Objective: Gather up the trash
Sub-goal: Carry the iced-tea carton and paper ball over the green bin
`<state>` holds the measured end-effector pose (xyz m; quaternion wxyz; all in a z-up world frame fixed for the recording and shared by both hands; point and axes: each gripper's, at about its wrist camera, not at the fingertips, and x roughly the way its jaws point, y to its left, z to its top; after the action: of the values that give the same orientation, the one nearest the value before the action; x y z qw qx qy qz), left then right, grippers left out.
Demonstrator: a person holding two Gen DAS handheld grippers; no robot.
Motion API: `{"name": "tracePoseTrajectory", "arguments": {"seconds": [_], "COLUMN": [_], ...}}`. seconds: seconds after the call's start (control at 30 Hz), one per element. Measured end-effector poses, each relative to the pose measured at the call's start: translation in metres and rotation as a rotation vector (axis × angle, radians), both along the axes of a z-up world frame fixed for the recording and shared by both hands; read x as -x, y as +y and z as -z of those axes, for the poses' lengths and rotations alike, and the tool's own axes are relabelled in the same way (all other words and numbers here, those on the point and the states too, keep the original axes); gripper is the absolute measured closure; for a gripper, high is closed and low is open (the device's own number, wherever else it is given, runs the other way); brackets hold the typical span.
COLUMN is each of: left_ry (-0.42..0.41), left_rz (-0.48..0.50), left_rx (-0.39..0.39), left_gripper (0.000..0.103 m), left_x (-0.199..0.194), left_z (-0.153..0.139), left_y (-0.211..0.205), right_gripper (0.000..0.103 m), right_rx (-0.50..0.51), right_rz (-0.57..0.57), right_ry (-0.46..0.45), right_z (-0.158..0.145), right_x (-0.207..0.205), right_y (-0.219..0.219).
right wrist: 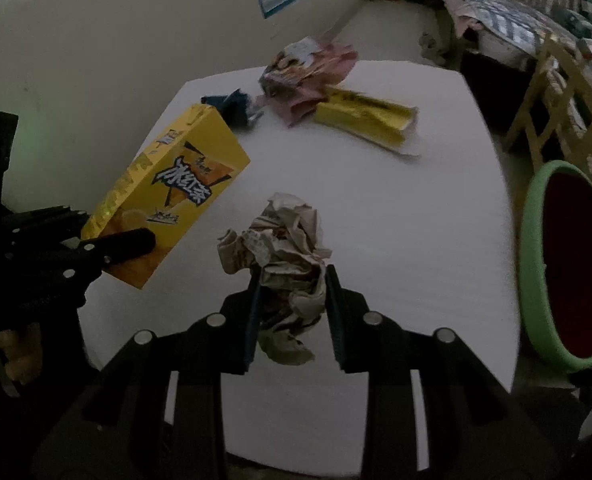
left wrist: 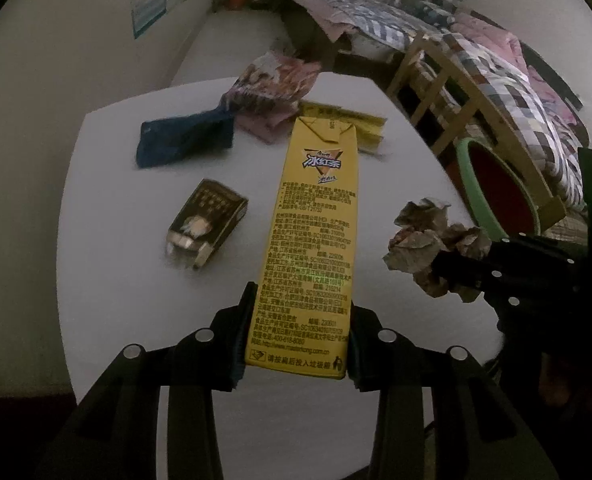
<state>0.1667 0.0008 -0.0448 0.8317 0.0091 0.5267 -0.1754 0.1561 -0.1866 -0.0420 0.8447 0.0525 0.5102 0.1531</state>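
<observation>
While both grippers are angling down over the white tabletop point(right wrist: 416, 240), the left gripper point(left wrist: 296, 344) fingers are clamping a tall yellow tea carton point(left wrist: 316, 232), and the right gripper point(right wrist: 294, 316) fingers are pinching a crumpled grey paper ball point(right wrist: 280, 248); a green-rimmed red basin point(right wrist: 568, 264) is standing beside the tabletop, its contents indiscernible.

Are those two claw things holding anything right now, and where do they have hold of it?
Yes. The left gripper clamps the yellow drink carton by its bottom end. The right gripper pinches the crumpled paper ball around its lower part.
</observation>
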Motion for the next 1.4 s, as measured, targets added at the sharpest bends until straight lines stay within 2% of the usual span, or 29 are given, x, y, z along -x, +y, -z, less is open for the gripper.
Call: {"name": "tracePoseTrajectory", "arguments": {"seconds": [0.6, 1.1, 1.4], "left_ry": [-0.047, -0.075, -0.066], "left_rz": [0.105, 0.255, 0.335], "left_rx": [0.023, 0.076, 0.102], "left_gripper": [0.067, 0.067, 0.067], "left_x": [-0.011, -0.035, -0.042], "left_z": [-0.02, -0.04, -0.042], "left_y": [-0.077, -0.192, -0.256], "right_gripper": [0.074, 0.074, 0.074], "right_rx": [-0.002, 0.024, 0.036], "right_rz": [0.195, 0.382, 0.478], "right_ry": [-0.051, -0.08, -0.086], "right_z": [-0.018, -0.024, -0.021], "right_x": [0.01, 0.016, 0.022], "right_y": [-0.095, -0.201, -0.255]}}
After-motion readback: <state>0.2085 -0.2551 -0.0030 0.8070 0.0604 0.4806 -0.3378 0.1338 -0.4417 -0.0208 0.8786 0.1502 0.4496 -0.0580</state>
